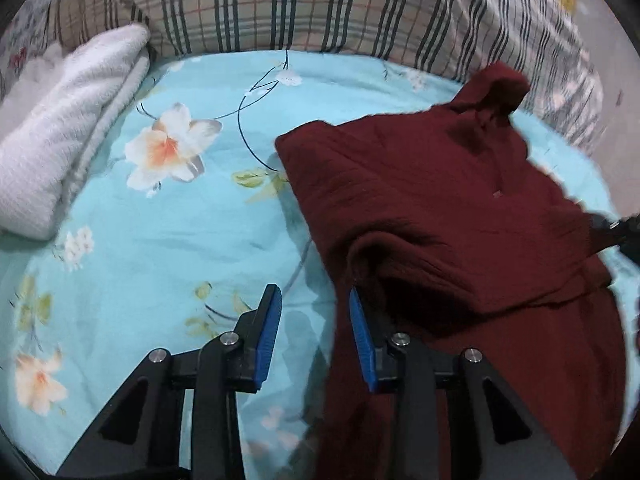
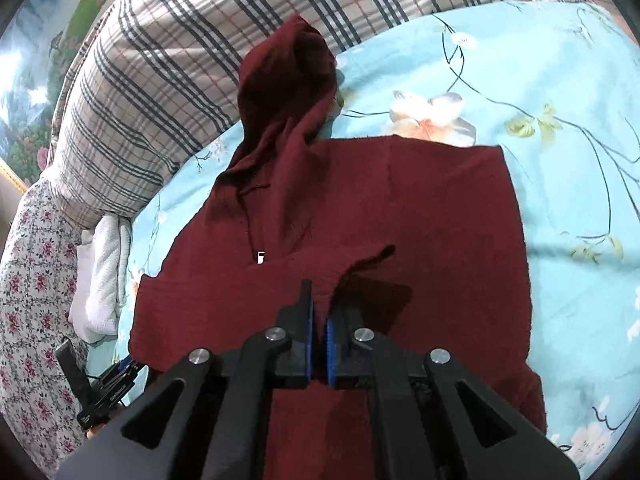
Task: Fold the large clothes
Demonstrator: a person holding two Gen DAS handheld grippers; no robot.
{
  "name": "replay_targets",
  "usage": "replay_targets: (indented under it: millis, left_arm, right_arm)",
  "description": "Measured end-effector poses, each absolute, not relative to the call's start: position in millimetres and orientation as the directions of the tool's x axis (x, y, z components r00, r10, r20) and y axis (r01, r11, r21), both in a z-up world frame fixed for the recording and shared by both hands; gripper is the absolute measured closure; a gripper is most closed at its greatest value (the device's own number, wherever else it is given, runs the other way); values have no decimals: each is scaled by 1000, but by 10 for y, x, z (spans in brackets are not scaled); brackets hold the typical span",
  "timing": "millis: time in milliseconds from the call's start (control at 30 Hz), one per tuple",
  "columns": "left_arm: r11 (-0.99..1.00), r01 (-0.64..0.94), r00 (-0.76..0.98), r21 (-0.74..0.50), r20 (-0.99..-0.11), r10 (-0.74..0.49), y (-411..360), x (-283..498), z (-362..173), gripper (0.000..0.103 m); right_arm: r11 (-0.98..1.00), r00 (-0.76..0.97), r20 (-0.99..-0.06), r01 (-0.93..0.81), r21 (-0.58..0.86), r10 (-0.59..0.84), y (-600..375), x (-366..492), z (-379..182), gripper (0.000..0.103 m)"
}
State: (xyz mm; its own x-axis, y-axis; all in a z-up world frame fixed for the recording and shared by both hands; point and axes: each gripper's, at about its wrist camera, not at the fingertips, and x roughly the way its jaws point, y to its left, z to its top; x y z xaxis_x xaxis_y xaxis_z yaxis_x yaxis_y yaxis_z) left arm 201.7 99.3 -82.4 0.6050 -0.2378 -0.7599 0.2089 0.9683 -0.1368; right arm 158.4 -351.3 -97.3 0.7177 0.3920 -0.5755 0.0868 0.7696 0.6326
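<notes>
left tool (image 1: 312,312): black arms, blue ribbed pads, silver screws | right tool (image 2: 319,320): same build

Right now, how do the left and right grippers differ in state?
The left gripper is open, pads apart beside the maroon hoodie edge, with floral sheet between them; the right gripper is nearly shut over the hoodie's middle, whether pinching fabric is unclear. Both have blue pads and black frames.

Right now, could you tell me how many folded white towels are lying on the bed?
1. The white towel lies folded at the bed's edge by the plaid pillow, to the left of the maroon hoodie. Others may be hidden outside the views.
</notes>
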Motion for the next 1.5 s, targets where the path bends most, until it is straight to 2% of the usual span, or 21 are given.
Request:
replay_targets:
  millis: [67, 200, 267, 333, 400, 433, 533, 633, 667, 733, 800, 900, 967, 1067, 1167, 1367, 1500]
  left_arm:
    - [963, 215, 608, -165, -749, -264, 999, 1967, -808, 62]
    - [950, 276, 594, -144, -752, -287, 836, 1888, -768, 61]
    - [962, 252, 604, -110, -758, -245, 795, 1917, -759, 57]
    - [978, 201, 594, -47, -788, -160, 733, 2059, -843, 58]
    - [987, 159, 588, -9, -803, -102, 698, 2196, -943, 67]
    - [990, 138, 591, -24, -800, -102, 705, 2256, -974, 90]
    - [997, 32, 643, -75, -762, -78, 819, 2267, -910, 94]
    - [998, -4, 688, -55, -725, -38, 857, 2153, -864, 95]
    - [999, -6, 685, -43, -728, -27, 860, 2129, -899, 96]
    - [999, -3, 669, -40, -743, -28, 881, 2119, -971, 96]
    - [998, -8, 663, -64, -748, -42, 933, 2126, -987, 96]
    - [997, -7, 656, -76, -753, -53, 976, 2122, -982, 96]
    - [998, 19, 649, -66, -758, -63, 969, 2109, -970, 95]
    - [997, 54, 642, -64, -763, -83, 1000, 1967, -878, 94]
    - [995, 63, 665, -80, -740, -102, 1081, 1789, -653, 95]
    - [968, 169, 663, -184, -705, -250, 763, 1964, -392, 91]
    - [977, 175, 620, -124, -756, -207, 475, 2228, -670, 88]
  right_arm:
    - [770, 716, -575, 81, 632, 396, -3493, 1581, -961, 98]
    - [773, 720, -567, 66, 631, 401, -3470, 1579, -903, 98]
    - [774, 722, -564, 62, 630, 401, -3468, 1572, -890, 98]
    - [774, 721, -564, 60, 631, 403, -3457, 1585, -889, 98]
    - [769, 719, -562, 62, 637, 408, -3445, 1594, -903, 98]
    - [766, 717, -563, 64, 640, 410, -3441, 1603, -910, 98]
    - [773, 736, -544, 45, 633, 403, -3441, 1584, -807, 98]
    - [773, 829, -426, -12, 634, 363, -3582, 1366, -529, 98]
    - [784, 842, -425, 3, 620, 332, -3626, 1323, -506, 98]
    - [806, 823, -495, 78, 587, 280, -3682, 1341, -646, 98]
    - [818, 742, -607, 143, 557, 283, -3670, 1464, -1006, 98]
    - [839, 630, -713, 173, 516, 308, -3570, 1557, -1398, 98]
    - [838, 649, -699, 171, 517, 299, -3574, 1483, -1372, 96]
    - [836, 682, -682, 190, 515, 265, -3675, 1351, -1182, 86]
    - [851, 738, -642, 185, 491, 210, -3752, 1206, -959, 86]
    - [808, 703, -588, 31, 588, 401, -3428, 1501, -949, 86]
    - [810, 629, -660, 80, 581, 411, -3271, 1776, -1246, 86]
